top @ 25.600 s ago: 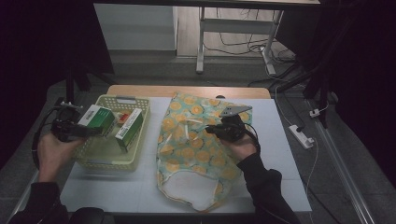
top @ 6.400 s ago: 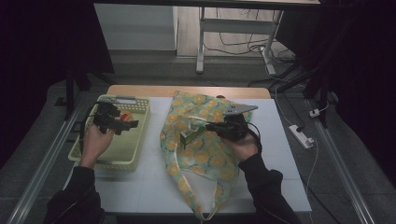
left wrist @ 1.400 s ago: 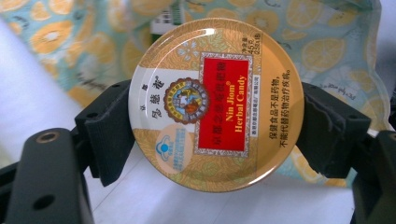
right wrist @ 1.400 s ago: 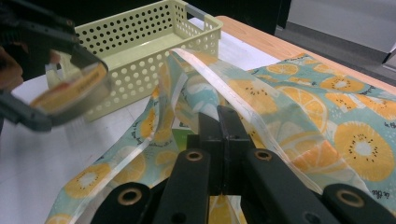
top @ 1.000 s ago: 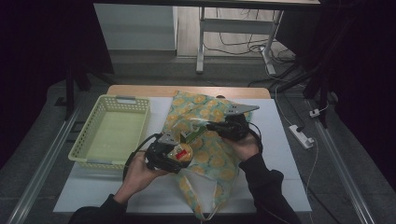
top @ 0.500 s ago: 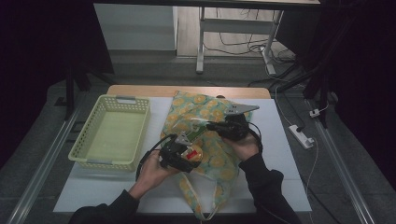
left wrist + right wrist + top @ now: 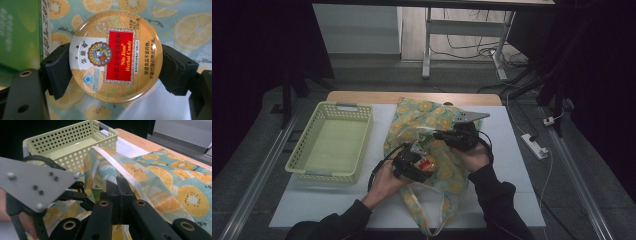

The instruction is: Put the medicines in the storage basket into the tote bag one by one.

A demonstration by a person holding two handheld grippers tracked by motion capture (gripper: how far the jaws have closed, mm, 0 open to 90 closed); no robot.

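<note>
**Candy tin carried from the basket side to the mouth of the fruit-print bag**

Since a second ago the left gripper [image 7: 416,162] has shifted a little toward the bag's opening and lower, bringing the round tin with it; several seconds back that hand was over the basket, which then held goods and now lies bare. The right gripper [image 7: 451,136] has kept its place.

The herbal candy tin [image 7: 117,56] is pinched across its width by the left gripper's jaws, one black pad at its nine o'clock edge and the other at its three o'clock edge in the left gripper view, its gold and red lid facing the camera. Behind it lies the lemon-and-kiwi cloth of the bag [image 7: 432,117], and a green box [image 7: 18,32] shows at about ten o'clock of the tin, just beside it. In the high view the tin's red label shows at the gripper's tip, over the bag's lower half.

The right gripper's jaws are pressed together on the bag's pale rim [image 7: 117,166], holding that edge raised off the table so the mouth gapes toward the left gripper.

The yellow-green basket [image 7: 307,150] sits at about nine o'clock of the bag, apart from it, on the white table [image 7: 512,165]. A white power strip [image 7: 534,146] lies off the table at three o'clock.
</note>
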